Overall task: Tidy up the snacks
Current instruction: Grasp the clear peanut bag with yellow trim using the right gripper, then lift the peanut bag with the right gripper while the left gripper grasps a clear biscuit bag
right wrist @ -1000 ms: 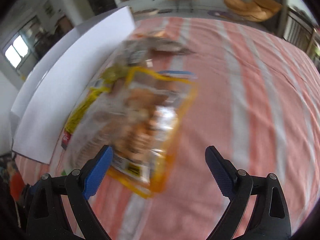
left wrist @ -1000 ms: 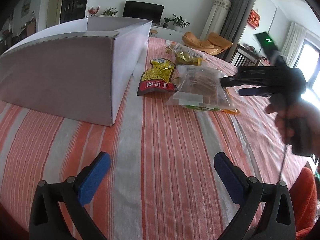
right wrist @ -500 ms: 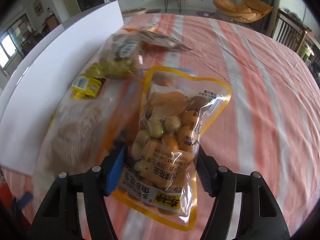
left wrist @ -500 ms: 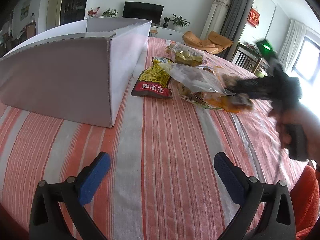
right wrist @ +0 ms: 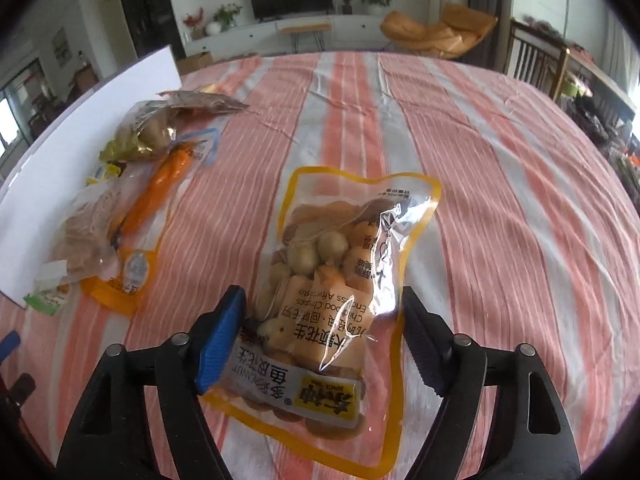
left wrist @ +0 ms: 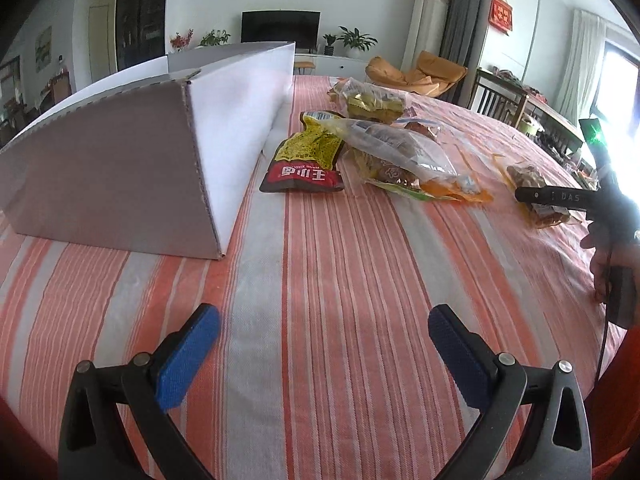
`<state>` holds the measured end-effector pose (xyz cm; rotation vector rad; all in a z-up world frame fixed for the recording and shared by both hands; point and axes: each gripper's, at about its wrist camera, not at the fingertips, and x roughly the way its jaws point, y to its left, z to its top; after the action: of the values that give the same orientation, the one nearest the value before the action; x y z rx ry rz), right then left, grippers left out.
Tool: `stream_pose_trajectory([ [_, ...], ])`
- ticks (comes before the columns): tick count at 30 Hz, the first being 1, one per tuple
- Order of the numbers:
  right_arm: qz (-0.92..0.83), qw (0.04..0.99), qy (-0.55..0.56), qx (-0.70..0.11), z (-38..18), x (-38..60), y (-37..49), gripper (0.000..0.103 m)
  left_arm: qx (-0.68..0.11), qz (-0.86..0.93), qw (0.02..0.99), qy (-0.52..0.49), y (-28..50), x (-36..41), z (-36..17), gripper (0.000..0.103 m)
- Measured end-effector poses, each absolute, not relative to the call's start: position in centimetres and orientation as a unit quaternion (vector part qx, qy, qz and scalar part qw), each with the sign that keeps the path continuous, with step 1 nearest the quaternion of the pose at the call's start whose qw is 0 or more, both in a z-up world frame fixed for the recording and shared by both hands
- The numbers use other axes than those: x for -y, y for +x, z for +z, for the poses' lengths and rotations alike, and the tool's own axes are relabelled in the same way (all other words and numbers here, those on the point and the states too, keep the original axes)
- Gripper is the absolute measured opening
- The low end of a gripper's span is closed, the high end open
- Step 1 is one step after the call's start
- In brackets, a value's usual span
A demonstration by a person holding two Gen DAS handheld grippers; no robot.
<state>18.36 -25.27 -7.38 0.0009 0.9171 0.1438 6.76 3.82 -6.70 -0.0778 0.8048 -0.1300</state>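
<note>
You are working over a table covered by a striped cloth [left wrist: 328, 280] in orange, white and grey bands; the cloth is lying wrinkled toward its far edge.

Left gripper [left wrist: 320, 354]: you are holding it released, its blue pads spread wide over bare cloth near the table's near edge, with nothing between them.

Right gripper [right wrist: 320, 336]: its jaws have just been opening. The peanut bag [right wrist: 344, 276], clear with a yellow border, is lying flat on the cloth between the two fingers. The left blue pad is sitting just beside the bag's edge; whether it is touching cannot be told. The right pad is standing clear of it. The bag is resting toward the table's right side, well apart from the other snacks.

The white cardboard box [left wrist: 132, 160] is standing along the table's left edge. Just beside its right wall, a yellow-and-red packet [left wrist: 306, 160] is lying flat. A clear bag of brown snacks [left wrist: 404, 156] is lying against that packet on an orange-edged bag. A bag of gold-wrapped items [left wrist: 372, 100] is sitting farther back, toward the far edge.

The room behind is showing a dark television [left wrist: 280, 33] on a white wall, potted plants [left wrist: 354, 40] on a low white cabinet, an orange lounge chair [left wrist: 420, 74], grey curtains and a bright window at the right.
</note>
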Motion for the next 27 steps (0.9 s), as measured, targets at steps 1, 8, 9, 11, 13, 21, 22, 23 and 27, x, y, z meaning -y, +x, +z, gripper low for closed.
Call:
stream_pose_trajectory([
  [1, 0.067, 0.897, -0.005, -0.438, -7.5, 25.1, 18.2, 0.082, -0.391, -0.063, 0.918, -0.037, 6.8, -3.8, -6.7, 0.102],
  [8, 0.052, 0.896, -0.022, -0.44, -7.8, 24.4, 18.8, 0.086, -0.395, -0.059, 0.917, -0.023, 7.1, -3.3, -6.8, 0.102],
  [9, 0.049, 0.896, -0.025, -0.44, -7.8, 24.5, 18.7, 0.086, -0.395, -0.059, 0.917, -0.022, 7.1, -3.2, -6.8, 0.102],
  [11, 0.048, 0.896, -0.024, -0.44, -7.9, 24.5, 18.8, 0.086, -0.395, -0.06, 0.916, -0.021, 7.3, -3.1, -6.8, 0.102],
  [13, 0.048, 0.896, -0.024, -0.44, -7.8, 24.5, 18.8, 0.086, -0.396, -0.063, 0.916, -0.02, 7.3, -2.9, -6.9, 0.102],
  [21, 0.048, 0.896, -0.024, -0.44, -7.8, 24.6, 18.8, 0.087, -0.406, -0.117, 0.906, -0.036, 6.6, -1.9, -5.9, 0.102],
  [22, 0.048, 0.896, -0.024, -0.44, -7.8, 24.6, 18.7, 0.087, -0.406, -0.122, 0.905, -0.037, 6.7, -1.6, -5.6, 0.102],
  [23, 0.048, 0.896, -0.024, -0.44, -7.8, 24.6, 18.7, 0.087, -0.406, -0.128, 0.904, -0.04, 6.8, -1.3, -5.1, 0.102],
  [27, 0.048, 0.896, -0.024, -0.44, -7.8, 24.6, 18.8, 0.087, -0.399, -0.147, 0.904, -0.042, 9.4, 0.1, -1.9, 0.102],
])
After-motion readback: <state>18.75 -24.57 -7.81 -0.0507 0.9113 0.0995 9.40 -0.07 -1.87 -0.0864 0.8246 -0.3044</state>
